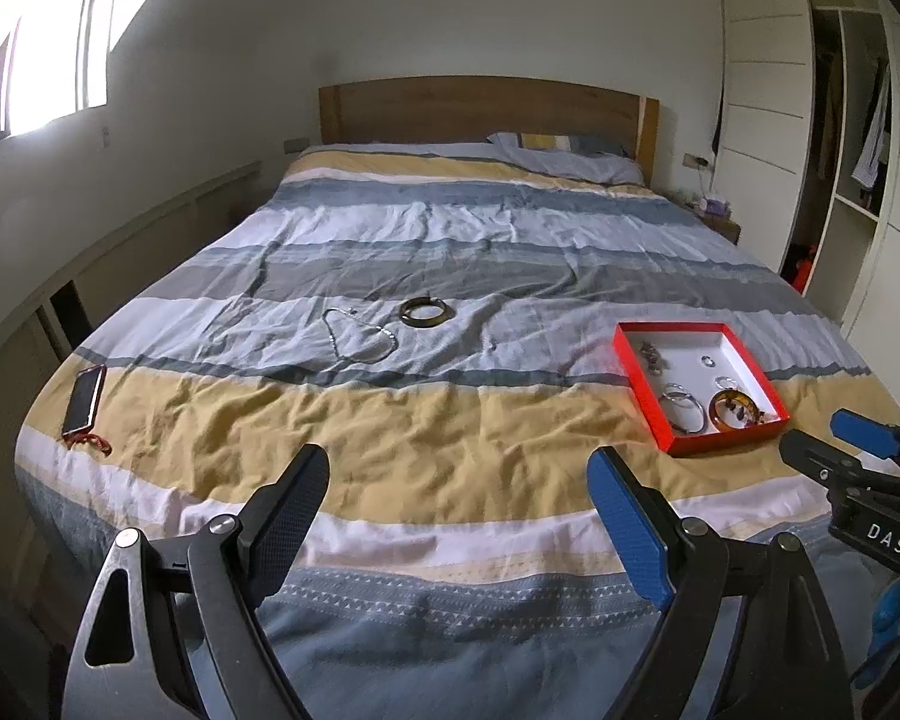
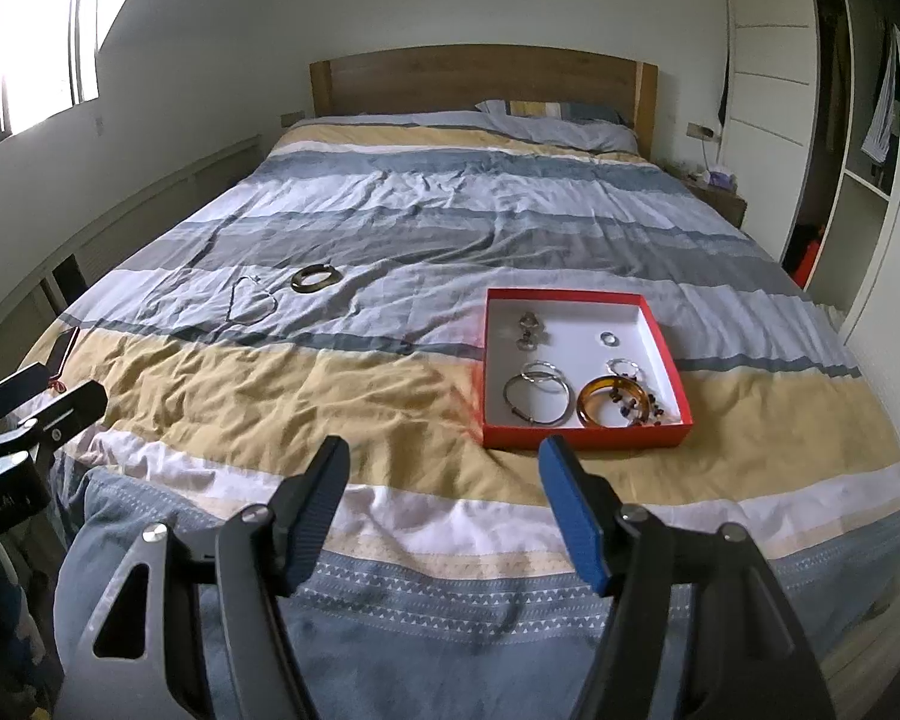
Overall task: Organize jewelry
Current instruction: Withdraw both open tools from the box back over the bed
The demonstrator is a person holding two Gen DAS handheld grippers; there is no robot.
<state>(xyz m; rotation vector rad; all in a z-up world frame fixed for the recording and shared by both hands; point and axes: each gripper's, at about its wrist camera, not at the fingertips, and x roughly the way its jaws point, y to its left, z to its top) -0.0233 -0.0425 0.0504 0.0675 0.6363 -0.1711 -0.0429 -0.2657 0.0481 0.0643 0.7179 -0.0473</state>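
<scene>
A red tray with a white floor [image 1: 630, 378] [image 2: 570, 305] lies on the striped bed. It holds silver bangles [image 2: 537, 399], an amber bangle [image 2: 594, 405], a small ring [image 2: 609, 337] and beaded pieces. A dark bangle [image 1: 423, 311] [image 2: 315, 278] and a thin silver chain necklace [image 1: 360, 336] [image 2: 252, 303] lie loose on the bed, left of the tray. My left gripper [image 1: 459, 468] is open and empty above the bed's near end. My right gripper [image 2: 444, 459] is open and empty, just short of the tray's near edge.
A phone with a red strap [image 1: 84, 399] lies near the bed's left edge. The wooden headboard [image 1: 480, 108] and pillow are at the far end. A wardrobe [image 1: 834, 138] stands on the right, a window [image 1: 42, 42] on the left.
</scene>
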